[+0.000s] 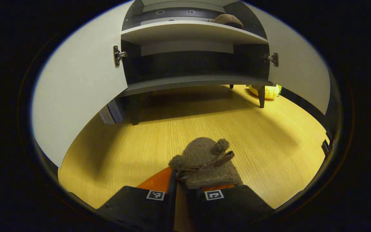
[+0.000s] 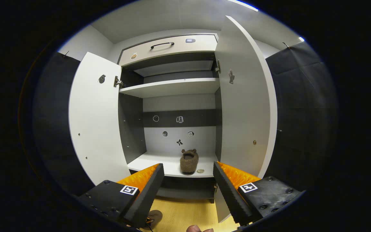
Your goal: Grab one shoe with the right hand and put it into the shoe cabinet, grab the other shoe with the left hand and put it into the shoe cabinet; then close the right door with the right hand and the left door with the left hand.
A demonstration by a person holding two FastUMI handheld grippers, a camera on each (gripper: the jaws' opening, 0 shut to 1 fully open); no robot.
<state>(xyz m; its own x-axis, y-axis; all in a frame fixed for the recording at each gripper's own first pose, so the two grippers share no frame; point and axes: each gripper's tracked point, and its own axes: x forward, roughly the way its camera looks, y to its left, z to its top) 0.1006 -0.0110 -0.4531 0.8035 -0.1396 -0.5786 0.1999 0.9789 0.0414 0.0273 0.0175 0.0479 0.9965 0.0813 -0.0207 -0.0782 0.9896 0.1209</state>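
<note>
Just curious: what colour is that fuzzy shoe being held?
Brown shoe, with a darker brown bow; clearest in the left gripper view.

Both the left gripper (image 1: 183, 193) and the right gripper (image 2: 188, 190) have blocky black bodies with square black-and-white coded markers; small screws dot the right one.

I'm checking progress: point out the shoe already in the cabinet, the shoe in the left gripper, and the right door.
Shelved shoe (image 2: 189, 161), right gripper view, on its upper.
Held shoe (image 1: 204, 161), left gripper view, on its fuzzy toe.
Right door (image 2: 243, 106), right gripper view, on its panel.
</note>
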